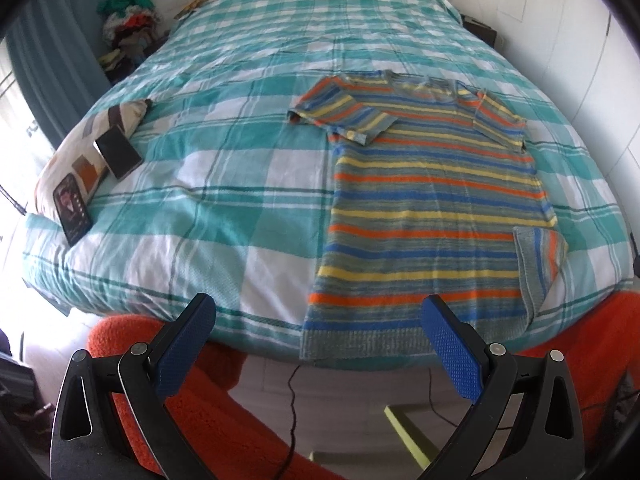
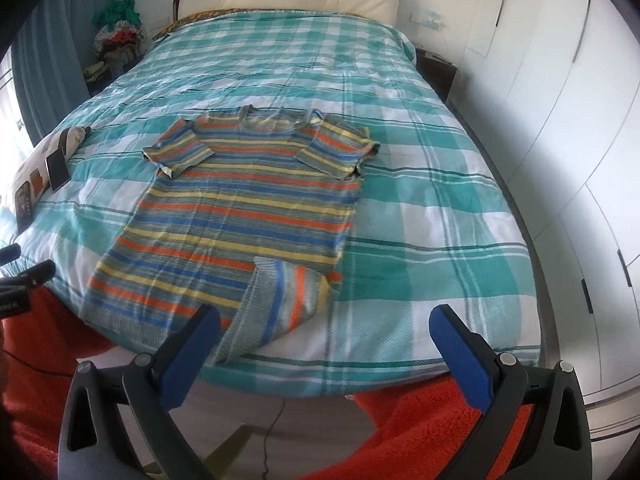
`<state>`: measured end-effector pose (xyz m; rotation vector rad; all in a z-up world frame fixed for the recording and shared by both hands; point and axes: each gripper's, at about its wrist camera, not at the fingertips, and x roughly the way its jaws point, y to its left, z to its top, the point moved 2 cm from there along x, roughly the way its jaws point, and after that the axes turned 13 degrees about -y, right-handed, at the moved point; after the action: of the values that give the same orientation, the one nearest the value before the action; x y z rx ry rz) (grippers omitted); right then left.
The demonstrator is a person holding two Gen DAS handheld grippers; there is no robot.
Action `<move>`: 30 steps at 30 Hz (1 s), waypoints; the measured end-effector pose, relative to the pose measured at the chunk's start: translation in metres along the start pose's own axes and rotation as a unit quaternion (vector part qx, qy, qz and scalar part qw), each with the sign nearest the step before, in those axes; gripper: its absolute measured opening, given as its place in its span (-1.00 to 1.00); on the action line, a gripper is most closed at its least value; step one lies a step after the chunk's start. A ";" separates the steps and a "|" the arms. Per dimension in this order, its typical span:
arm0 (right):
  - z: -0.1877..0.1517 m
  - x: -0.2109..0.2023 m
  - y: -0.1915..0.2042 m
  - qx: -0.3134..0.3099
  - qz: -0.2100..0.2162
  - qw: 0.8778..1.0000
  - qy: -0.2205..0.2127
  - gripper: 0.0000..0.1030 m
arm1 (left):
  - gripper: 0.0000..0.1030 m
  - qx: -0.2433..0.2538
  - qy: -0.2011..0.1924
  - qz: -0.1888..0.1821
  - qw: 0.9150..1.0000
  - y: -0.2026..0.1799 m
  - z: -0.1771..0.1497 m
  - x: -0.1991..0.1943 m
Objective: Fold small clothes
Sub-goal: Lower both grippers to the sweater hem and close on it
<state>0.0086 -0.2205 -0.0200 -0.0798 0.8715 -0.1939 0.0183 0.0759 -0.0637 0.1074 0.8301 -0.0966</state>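
Observation:
A small striped knit sweater (image 1: pixel 432 200) in orange, yellow, blue and grey lies flat on the bed, neck away from me, both short sleeves folded in over the chest. Its lower right hem corner (image 1: pixel 540 260) is turned up over the body. In the right wrist view the same sweater (image 2: pixel 248 208) shows that flipped corner (image 2: pixel 280 304) close to the bed's near edge. My left gripper (image 1: pixel 320 312) is open, held just short of the hem's left part. My right gripper (image 2: pixel 326 320) is open too, near the flipped corner, holding nothing.
The bed wears a teal and white checked cover (image 1: pixel 224 168). A patterned pillow (image 1: pixel 80 152) with two phones (image 1: pixel 118 152) lies at the left edge. Orange fleece-clad legs (image 2: pixel 420 432) are below the grippers. White wardrobes (image 2: pixel 560 120) line the right; a clothes pile (image 1: pixel 128 24) sits far left.

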 end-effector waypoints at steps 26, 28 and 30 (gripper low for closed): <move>-0.072 0.084 -0.041 -0.160 0.216 0.946 0.182 -0.54 | 0.96 0.038 0.078 -0.070 0.994 0.012 -0.055 0.070; -0.077 0.079 -0.063 -0.084 0.205 0.959 0.178 0.08 | 0.96 0.024 0.078 -0.070 0.994 0.018 -0.051 0.082; -0.083 0.081 -0.076 0.020 0.210 0.962 0.175 0.31 | 0.96 0.001 0.082 -0.075 0.994 0.020 -0.052 0.093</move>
<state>-0.0147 -0.3103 -0.1233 0.1832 1.2143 0.1791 0.0452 0.0991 -0.1663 0.0554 1.0027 -0.2319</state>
